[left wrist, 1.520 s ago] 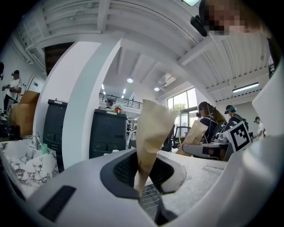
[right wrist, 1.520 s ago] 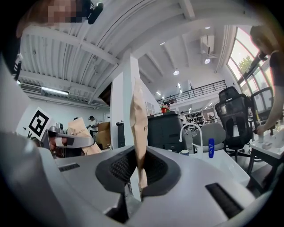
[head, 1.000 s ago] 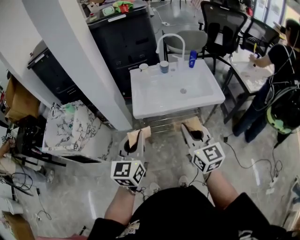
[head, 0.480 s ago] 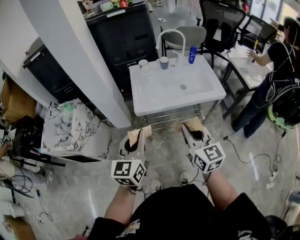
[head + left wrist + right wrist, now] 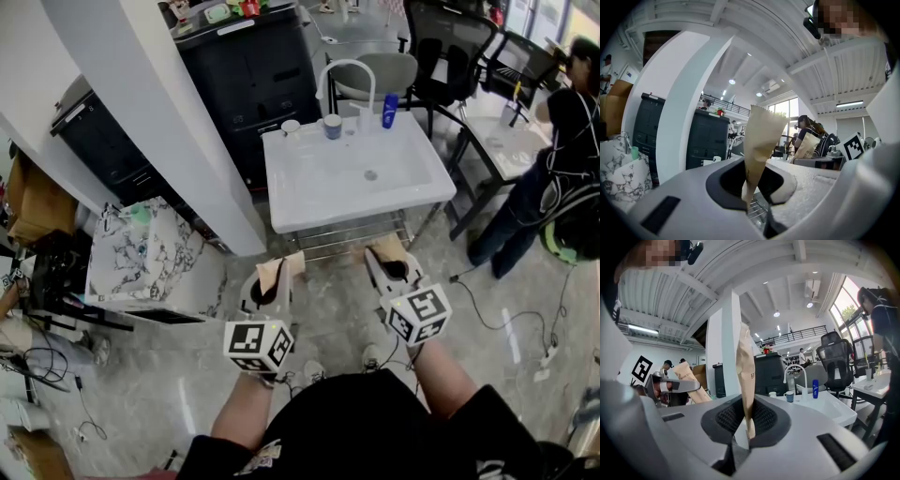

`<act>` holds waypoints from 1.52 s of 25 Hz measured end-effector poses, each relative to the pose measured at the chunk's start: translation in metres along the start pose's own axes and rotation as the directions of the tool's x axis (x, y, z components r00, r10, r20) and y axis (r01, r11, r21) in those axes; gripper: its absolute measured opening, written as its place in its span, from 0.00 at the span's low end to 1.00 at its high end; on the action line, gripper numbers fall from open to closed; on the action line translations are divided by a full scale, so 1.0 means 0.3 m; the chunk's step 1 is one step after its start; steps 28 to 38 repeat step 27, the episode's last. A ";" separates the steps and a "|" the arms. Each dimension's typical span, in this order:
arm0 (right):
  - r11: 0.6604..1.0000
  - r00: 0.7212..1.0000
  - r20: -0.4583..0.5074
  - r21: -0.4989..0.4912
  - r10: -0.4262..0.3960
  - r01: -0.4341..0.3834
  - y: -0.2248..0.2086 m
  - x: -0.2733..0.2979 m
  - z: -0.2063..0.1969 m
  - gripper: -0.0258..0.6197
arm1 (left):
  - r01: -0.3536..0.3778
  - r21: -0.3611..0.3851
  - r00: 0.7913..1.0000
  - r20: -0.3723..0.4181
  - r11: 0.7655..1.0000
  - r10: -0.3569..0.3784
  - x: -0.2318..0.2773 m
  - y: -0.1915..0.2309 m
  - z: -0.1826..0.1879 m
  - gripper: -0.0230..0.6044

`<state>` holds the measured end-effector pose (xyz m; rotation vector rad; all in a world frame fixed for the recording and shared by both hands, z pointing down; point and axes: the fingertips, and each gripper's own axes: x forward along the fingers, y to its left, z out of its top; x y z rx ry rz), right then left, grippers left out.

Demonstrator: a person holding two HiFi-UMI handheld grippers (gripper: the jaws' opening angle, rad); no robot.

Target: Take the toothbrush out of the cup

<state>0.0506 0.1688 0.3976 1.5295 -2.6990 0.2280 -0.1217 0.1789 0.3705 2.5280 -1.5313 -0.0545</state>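
Note:
A blue-grey cup (image 5: 333,126) stands on the back rim of a white sink (image 5: 309,202), left of the curved tap (image 5: 346,75); the right gripper view shows this cup (image 5: 789,396) far ahead. No toothbrush can be made out at this distance. Both grippers are held level, well short of the sink and above the floor. My left gripper (image 5: 279,266) has its tan pads (image 5: 761,126) pressed together with nothing between them. The right gripper (image 5: 384,251) is likewise shut and empty, pads (image 5: 745,362) meeting.
A small white cup (image 5: 291,127) and a blue bottle (image 5: 389,110) share the sink's back rim. A white pillar (image 5: 159,122) and black cabinet (image 5: 248,70) stand left of the sink, with office chairs (image 5: 450,47) and a person (image 5: 553,178) at a table on the right.
Both grippers have stayed where they were. The person at the right table has shifted a little to the right, and the head view has drifted slightly.

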 end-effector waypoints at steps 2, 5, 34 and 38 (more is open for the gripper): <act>1.000 1.000 0.001 0.002 0.002 -0.002 -0.005 0.002 0.000 0.09 | -0.004 -0.001 1.000 0.001 1.000 0.004 0.003 -0.001 -0.001 0.09; 1.000 1.000 0.000 0.008 0.005 -0.005 -0.016 0.002 -0.002 0.09 | -0.008 -0.001 1.000 0.000 1.000 0.008 0.010 -0.005 -0.001 0.09; 1.000 1.000 0.004 0.007 0.022 -0.022 -0.030 0.005 0.010 0.09 | -0.023 -0.001 1.000 0.013 1.000 0.023 0.012 -0.011 0.010 0.09; 1.000 1.000 0.004 0.007 0.022 -0.022 -0.030 0.005 0.010 0.09 | -0.023 -0.001 1.000 0.013 1.000 0.023 0.012 -0.011 0.010 0.09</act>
